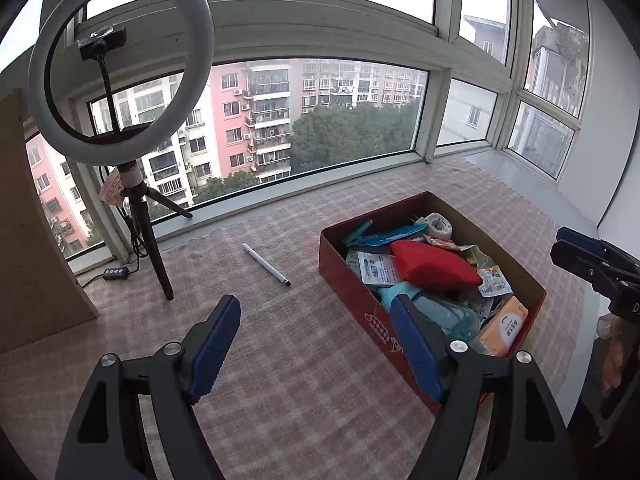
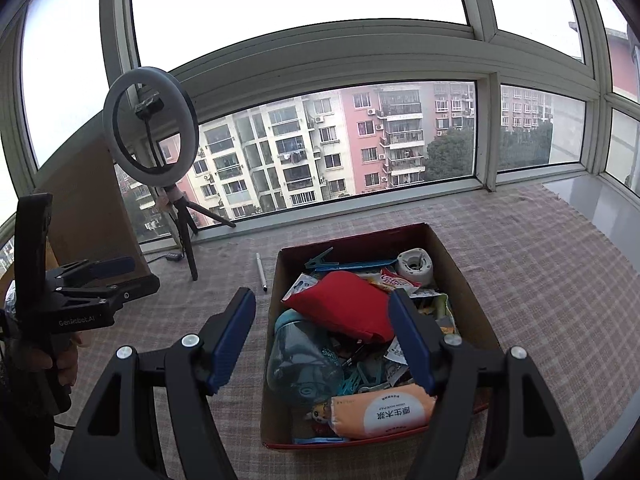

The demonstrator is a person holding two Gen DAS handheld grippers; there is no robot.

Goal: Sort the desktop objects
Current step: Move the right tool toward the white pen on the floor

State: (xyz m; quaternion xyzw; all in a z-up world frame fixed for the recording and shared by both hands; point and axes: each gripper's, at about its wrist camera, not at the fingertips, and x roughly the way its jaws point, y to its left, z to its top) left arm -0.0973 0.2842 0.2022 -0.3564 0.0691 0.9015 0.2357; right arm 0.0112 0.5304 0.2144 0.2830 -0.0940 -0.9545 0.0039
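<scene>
Hovering over the checked cloth (image 1: 280, 360), left gripper (image 1: 316, 344) spread wide, nothing between its blue pads (image 1: 216, 344). Lying ahead of it and a little toward the window, the white pen (image 1: 266, 265), dark tip pointing back toward the gripper, well apart from both fingers and untouched. Sitting just right of the pen, the red cardboard box (image 1: 352, 304), near corner passing behind the right-hand finger of this gripper.

Hanging above the near half of the box (image 2: 472, 312) in the right wrist view, right gripper (image 2: 322, 342) also gaping, holding nothing. Framing the box contents between its fingers: red pouch (image 2: 344, 304) in the middle, clear blue-tinted bottle (image 2: 300, 356) at the near left, orange tissue pack (image 2: 384, 412) against the near wall. Resting farther back, a white round tape dispenser (image 2: 416, 266) and blue clothes pegs (image 2: 320, 261) along the far wall, with loose printed sachets (image 2: 394, 280) among them. Showing from this side too, the pen (image 2: 261, 272), lying on the cloth just outside the box's left wall, left of and beyond the left-hand finger.

Standing at the far left by the window sill, a ring light on a tripod (image 1: 120, 60), control cable trailing on the cloth. Leaning beside it, a brown board (image 1: 36, 220).
</scene>
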